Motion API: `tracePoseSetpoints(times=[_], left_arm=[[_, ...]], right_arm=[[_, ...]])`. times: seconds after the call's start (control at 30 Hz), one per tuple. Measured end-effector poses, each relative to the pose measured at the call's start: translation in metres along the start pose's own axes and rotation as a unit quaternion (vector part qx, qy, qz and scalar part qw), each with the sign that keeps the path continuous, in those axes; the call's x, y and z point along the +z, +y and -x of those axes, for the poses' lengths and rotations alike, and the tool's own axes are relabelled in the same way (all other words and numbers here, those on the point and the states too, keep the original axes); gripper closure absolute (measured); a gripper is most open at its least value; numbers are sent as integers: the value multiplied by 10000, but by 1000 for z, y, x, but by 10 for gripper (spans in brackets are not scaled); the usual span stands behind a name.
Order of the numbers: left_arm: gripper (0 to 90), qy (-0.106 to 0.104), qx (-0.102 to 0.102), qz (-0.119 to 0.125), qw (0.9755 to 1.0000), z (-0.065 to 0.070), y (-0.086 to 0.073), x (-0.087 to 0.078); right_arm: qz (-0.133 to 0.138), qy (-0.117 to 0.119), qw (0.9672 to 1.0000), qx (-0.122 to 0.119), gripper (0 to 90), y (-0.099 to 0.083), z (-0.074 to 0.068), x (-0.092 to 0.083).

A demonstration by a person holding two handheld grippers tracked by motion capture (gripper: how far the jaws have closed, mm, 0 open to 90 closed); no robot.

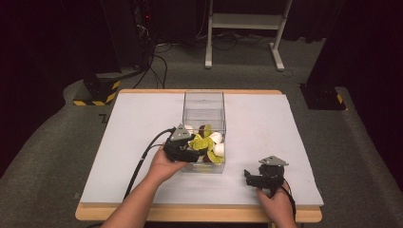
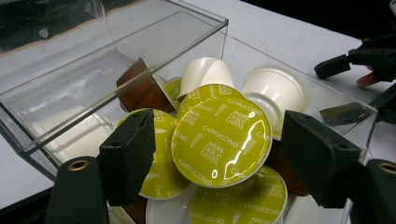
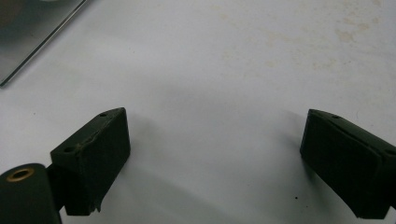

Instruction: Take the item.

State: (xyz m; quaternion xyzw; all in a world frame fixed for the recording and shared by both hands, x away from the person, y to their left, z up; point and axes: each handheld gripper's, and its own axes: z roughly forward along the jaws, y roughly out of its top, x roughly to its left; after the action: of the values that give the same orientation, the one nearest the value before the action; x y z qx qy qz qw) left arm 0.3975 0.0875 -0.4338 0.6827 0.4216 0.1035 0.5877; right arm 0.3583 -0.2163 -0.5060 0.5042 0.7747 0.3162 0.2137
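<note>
A clear plastic box (image 1: pixel 203 114) sits near the middle of the white surface (image 1: pixel 266 123), holding a heap of coffee capsules (image 1: pixel 209 142) at its near end. The left gripper (image 1: pixel 190 151) reaches into that near end, held by the person's left hand (image 1: pixel 164 166). In the left gripper view its jaws stand wide apart on either side of a green-lidded capsule (image 2: pixel 222 135) marked cappuccino, which tilts toward the camera; neither jaw presses on it. More green lids lie below and beside it, two white capsules (image 2: pixel 275 93) rest behind it with their cups upward, and a brown capsule (image 2: pixel 142 91) leans against the box wall.

The right gripper (image 1: pixel 251 178) rests low over the bare surface, well to the right of the box, held by the right hand (image 1: pixel 275 204). In the right gripper view its jaws gape wide with nothing between them, and a corner of the box (image 3: pixel 28 32) shows at the upper left
</note>
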Motion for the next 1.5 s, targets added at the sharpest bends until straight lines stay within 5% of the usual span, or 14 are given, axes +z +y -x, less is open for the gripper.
tracePoseSetpoints(times=[0.3, 0.67, 0.87, 1.13, 1.5], left_arm=[[317, -97, -178, 283, 9994, -3, 10, -7], [308, 33, 13, 2, 10000, 2, 0, 1], [369, -42, 46, 348, 9994, 2, 11, -10], [377, 185, 136, 40, 9997, -1, 4, -2], [302, 10, 90, 33, 10000, 7, 2, -2]], right_arm=[[0, -1, 10000, -1, 81, 0, 0, 0], [0, 0, 10000, -2, 81, 0, 0, 0], [1, 0, 10000, -2, 81, 0, 0, 0], [1, 1, 10000, 0, 82, 0, 0, 0], [0, 1, 10000, 0, 82, 0, 0, 0]])
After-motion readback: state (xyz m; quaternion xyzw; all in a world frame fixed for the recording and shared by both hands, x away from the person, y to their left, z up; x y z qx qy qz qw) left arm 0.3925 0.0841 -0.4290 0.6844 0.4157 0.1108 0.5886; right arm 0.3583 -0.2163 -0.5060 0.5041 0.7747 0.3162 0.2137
